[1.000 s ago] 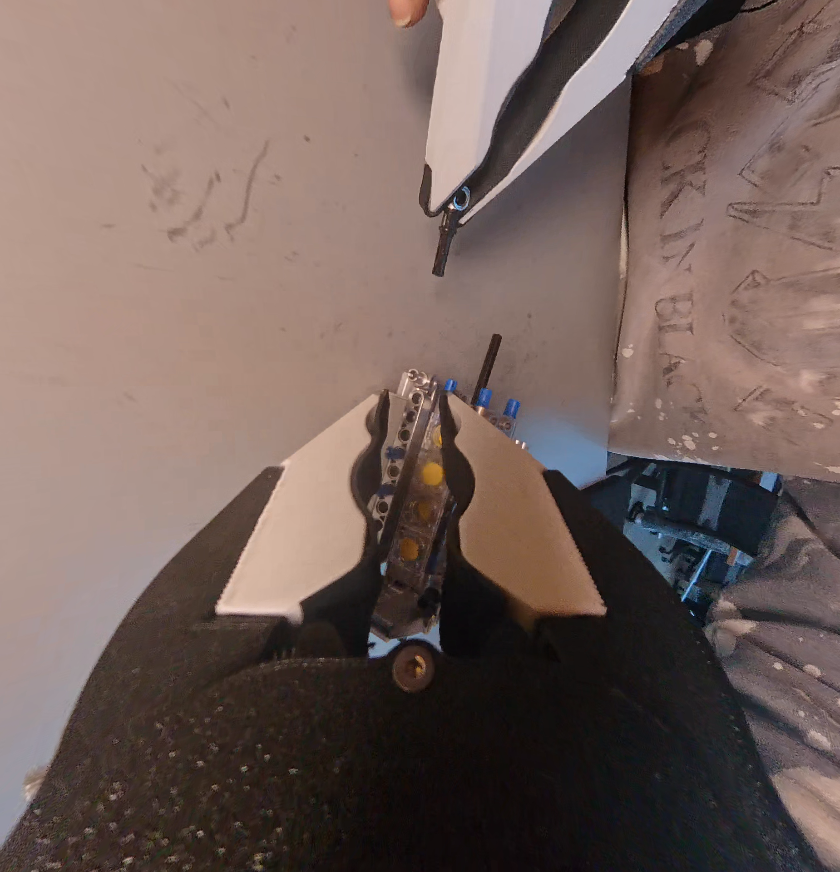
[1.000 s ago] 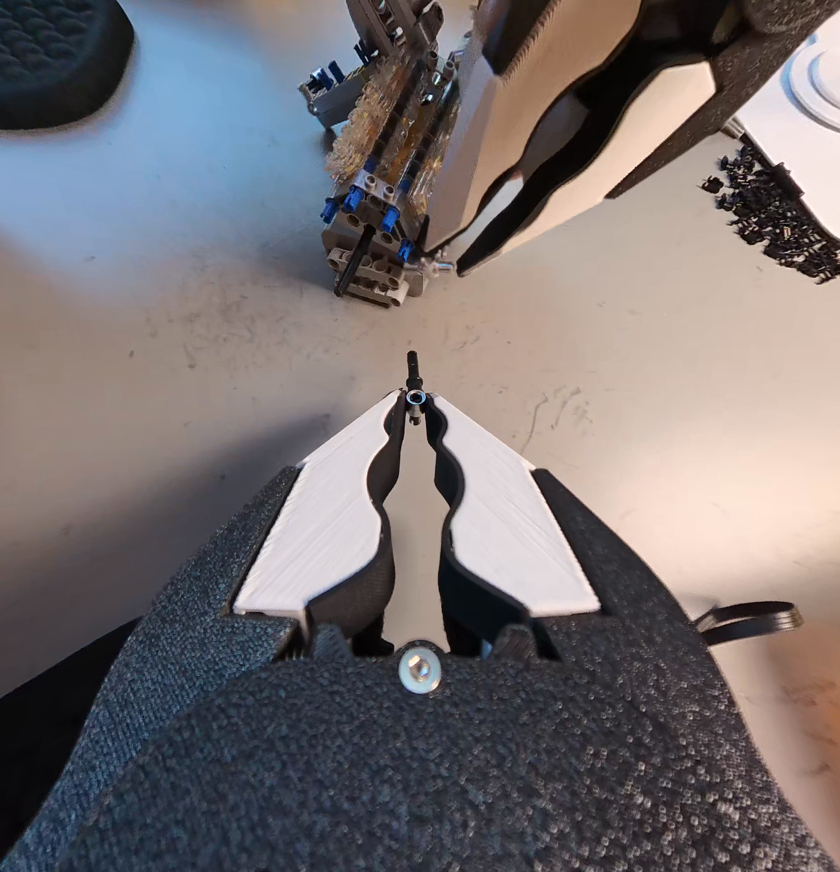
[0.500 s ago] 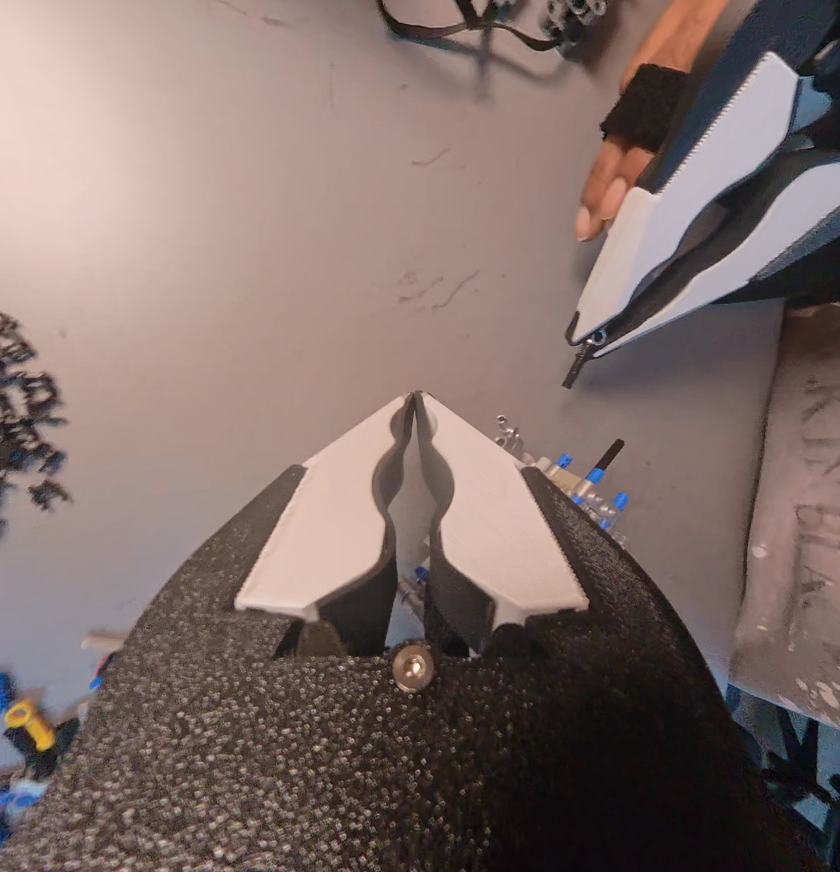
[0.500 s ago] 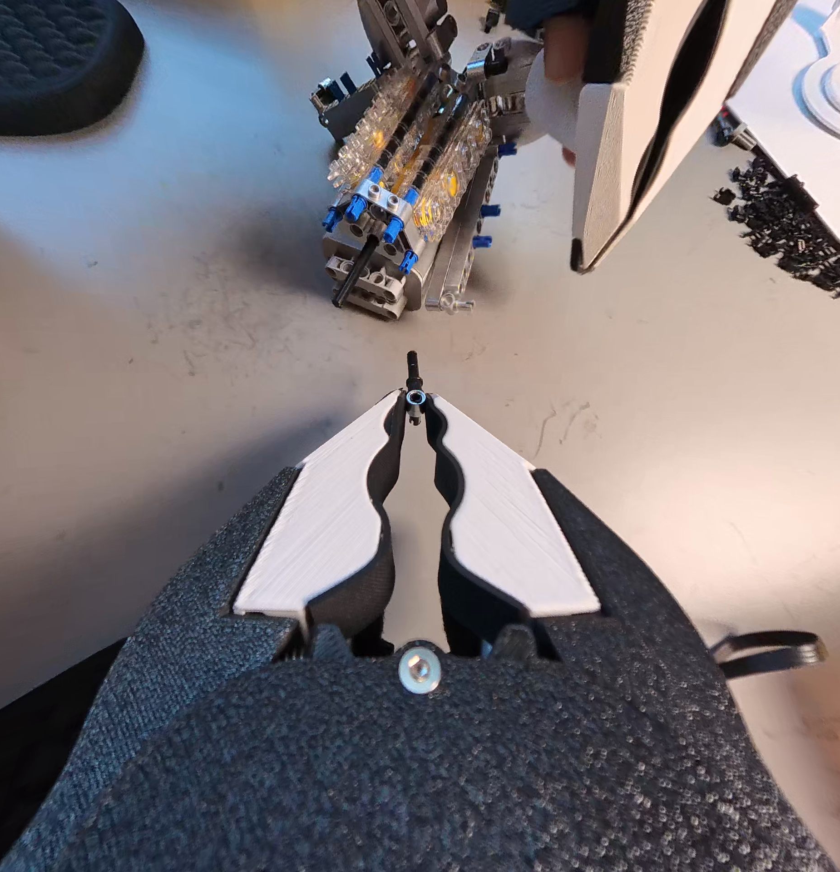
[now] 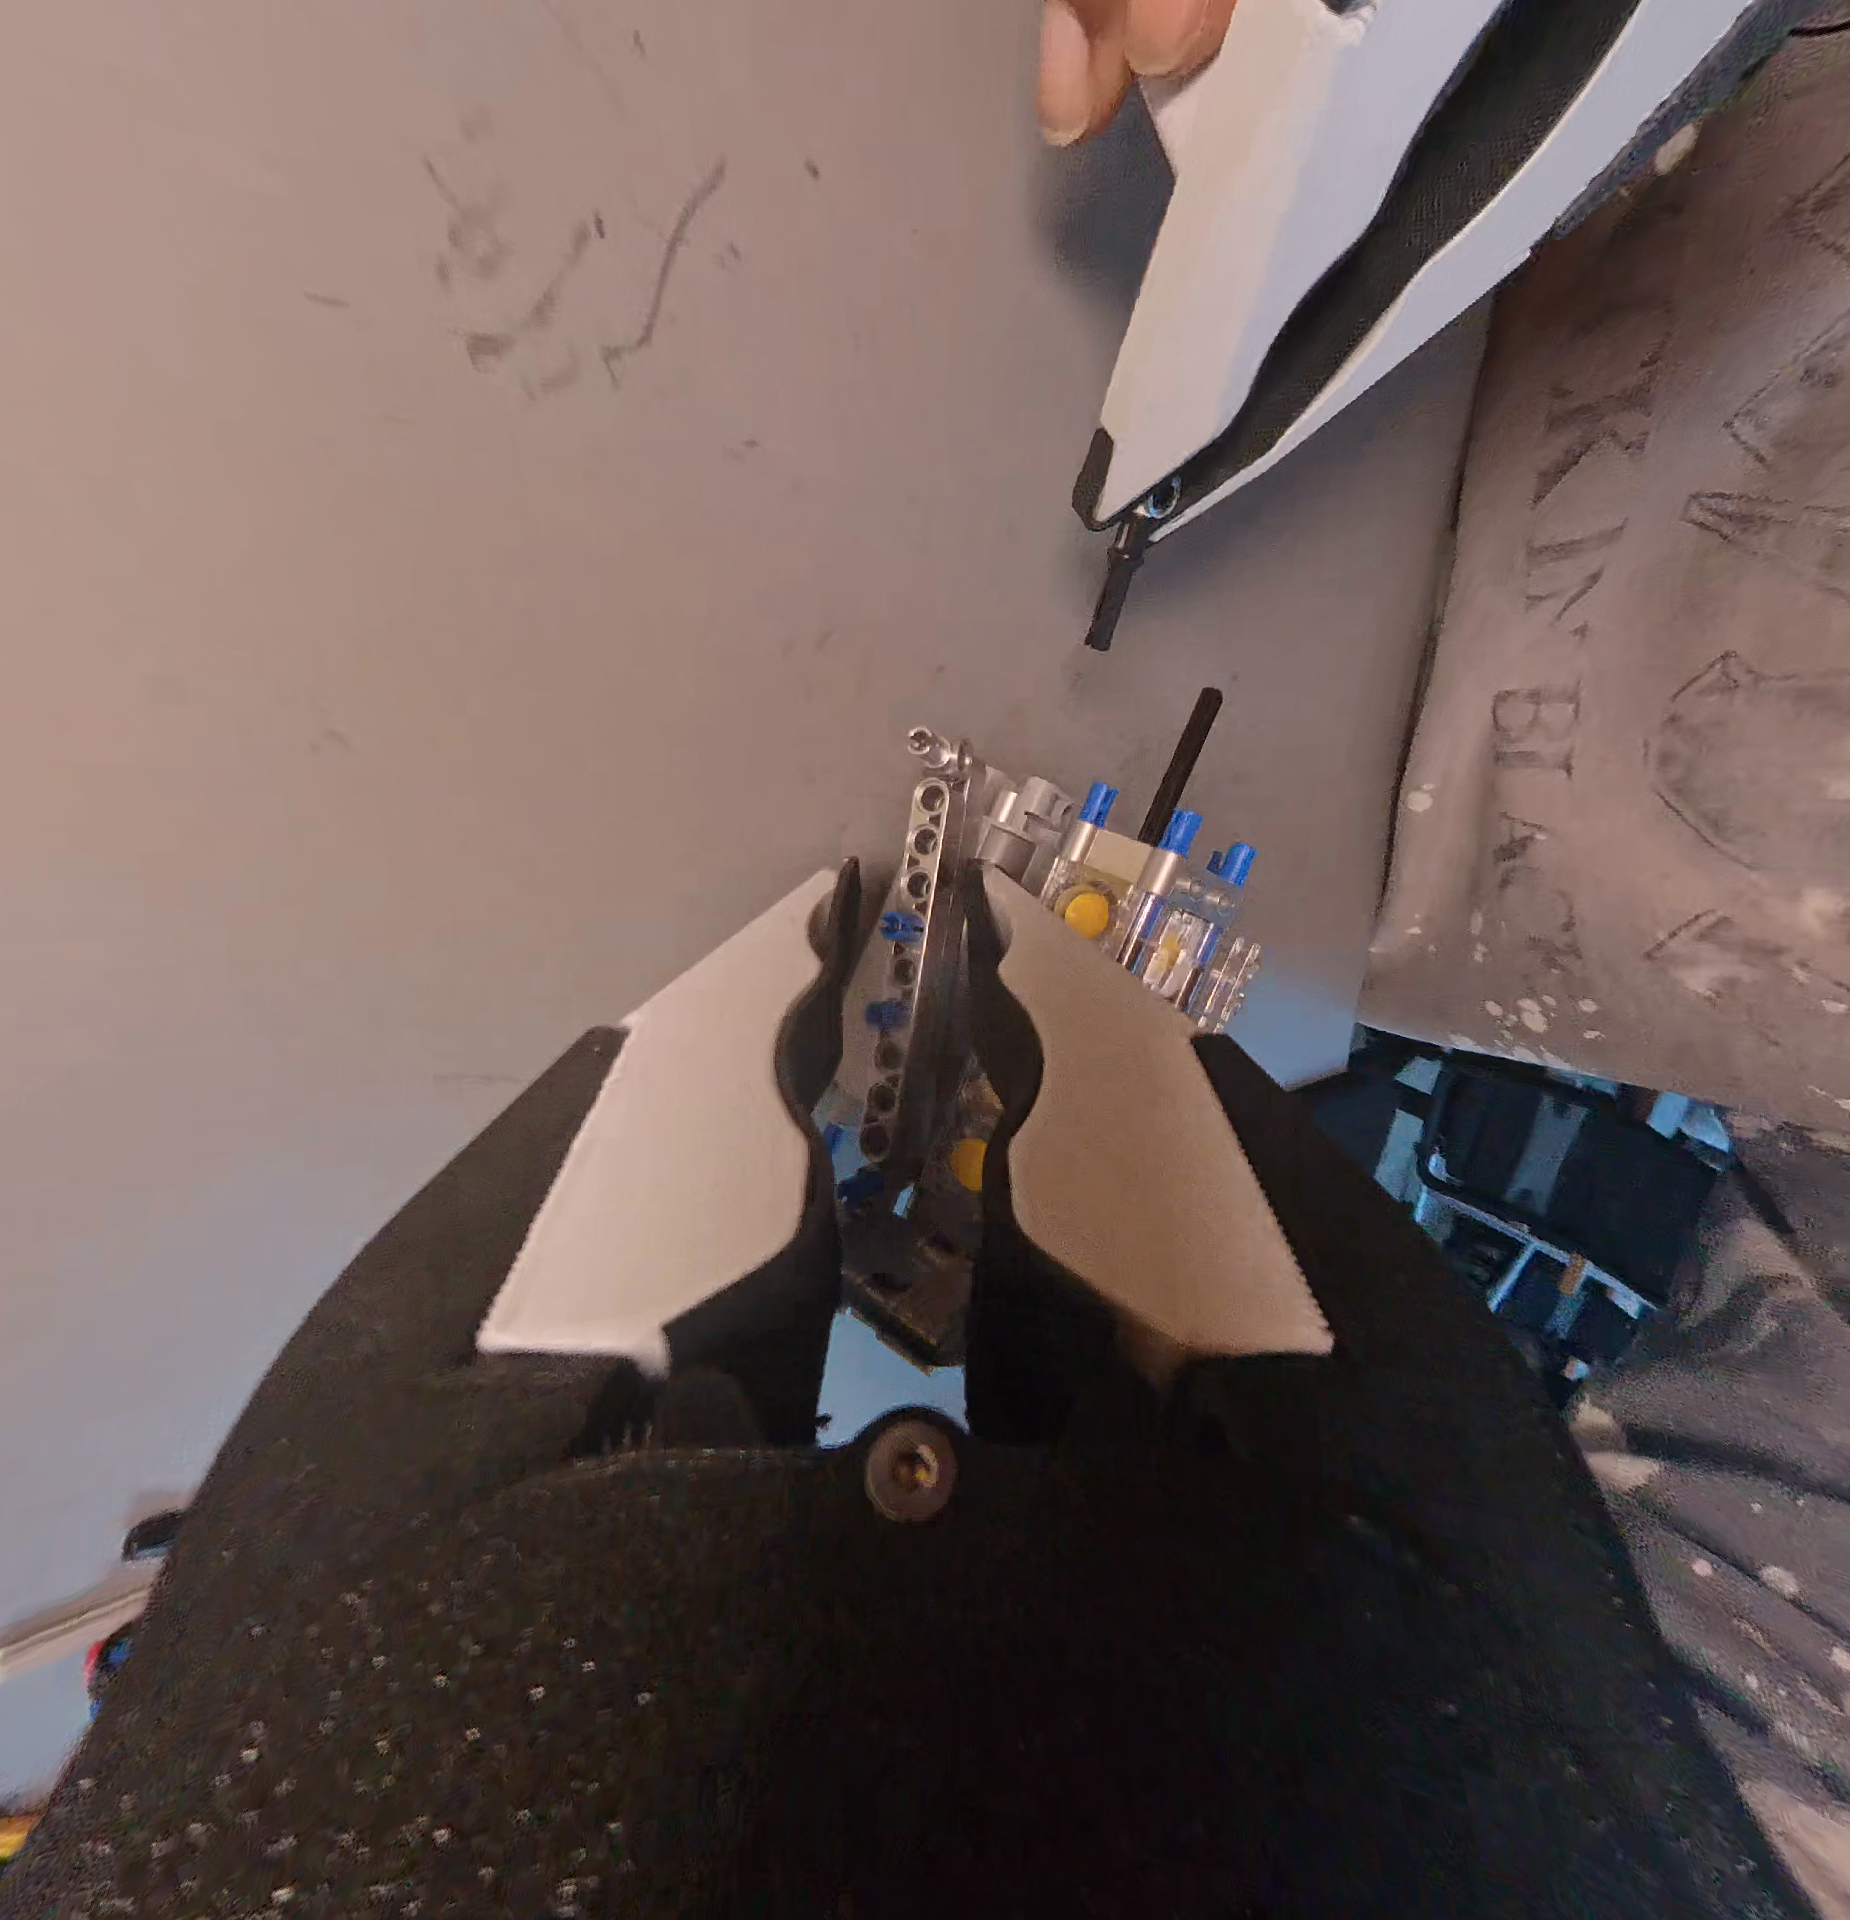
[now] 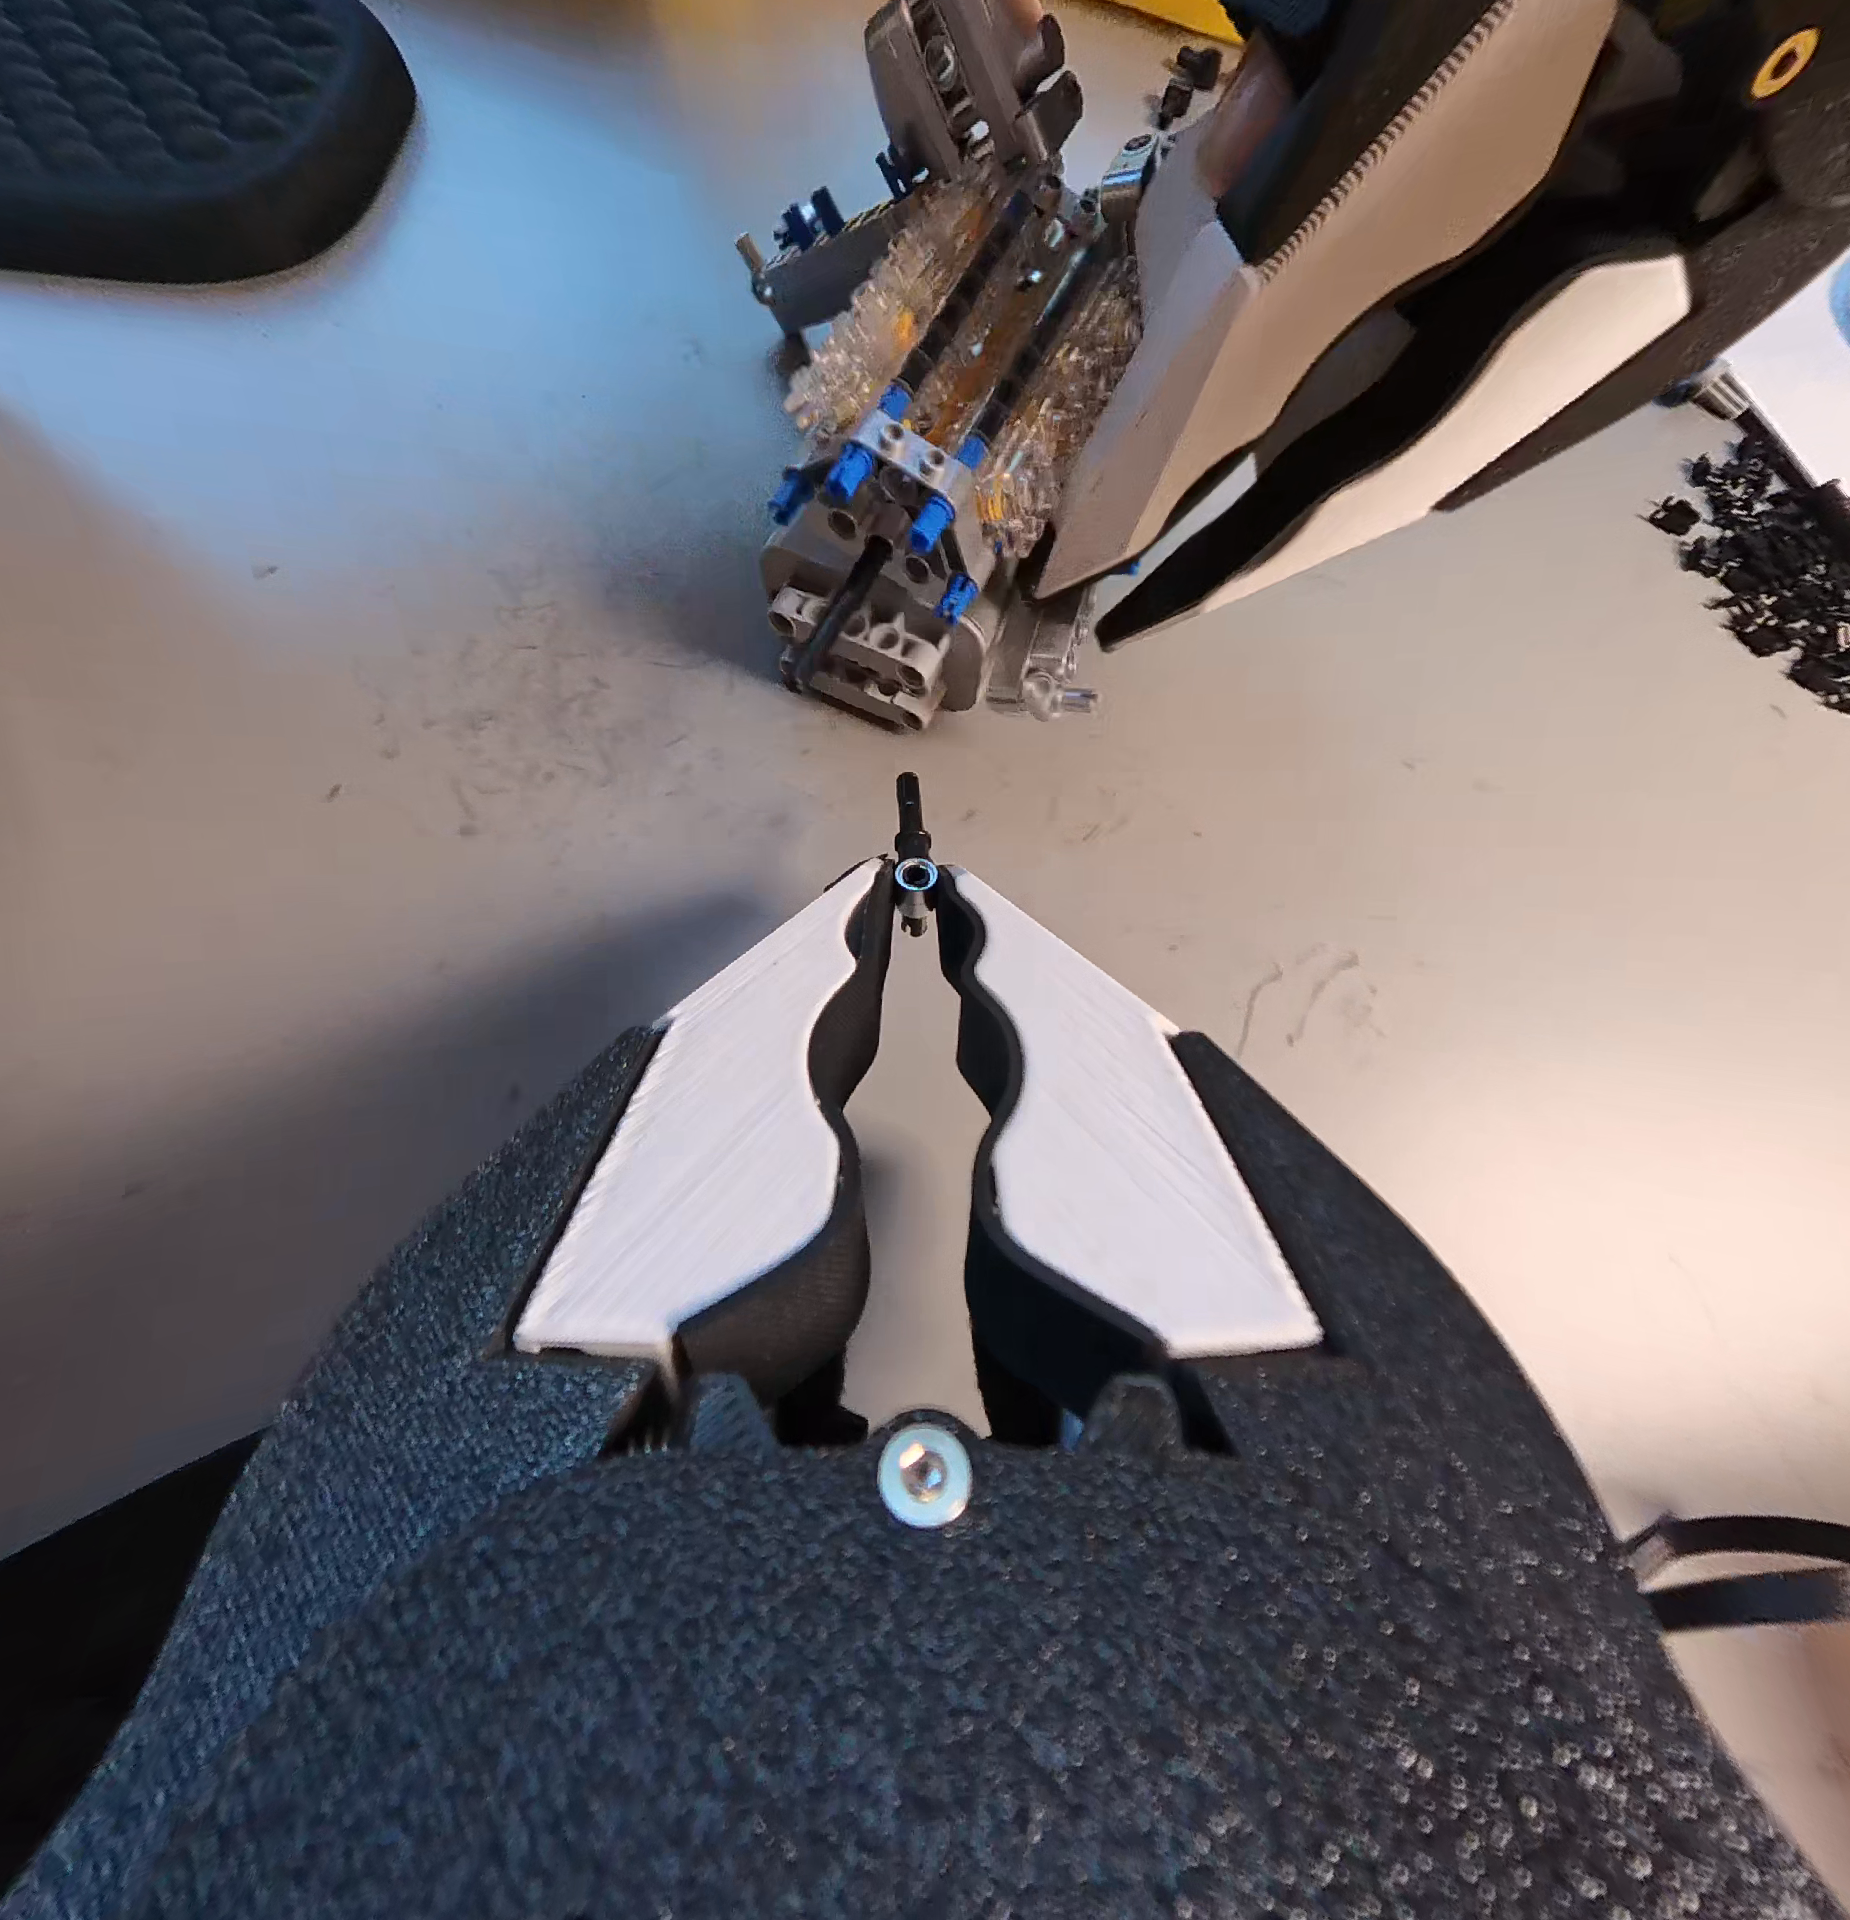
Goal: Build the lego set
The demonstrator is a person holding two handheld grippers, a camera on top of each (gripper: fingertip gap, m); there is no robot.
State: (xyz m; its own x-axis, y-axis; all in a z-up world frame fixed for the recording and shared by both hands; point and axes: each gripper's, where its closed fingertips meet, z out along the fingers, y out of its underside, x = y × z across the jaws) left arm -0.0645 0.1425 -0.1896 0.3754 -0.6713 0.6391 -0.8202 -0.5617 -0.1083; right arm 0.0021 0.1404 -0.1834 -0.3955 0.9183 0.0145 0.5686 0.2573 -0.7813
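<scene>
This looked like a hobby or lab workbench: a scuffed grey tabletop [image 6: 401,790] carried a half-built toy-brick model [image 6: 921,499] at 12 o'clock, a heap of small black connector pins [image 6: 1794,592] at 2 o'clock, and a dark mat [image 6: 152,135] at 10 o'clock.

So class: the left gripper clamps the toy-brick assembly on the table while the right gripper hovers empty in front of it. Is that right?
Not quite. The right gripper is not empty: the right wrist view shows it shut on a small black pin. The left gripper does clamp the brick assembly.
</scene>
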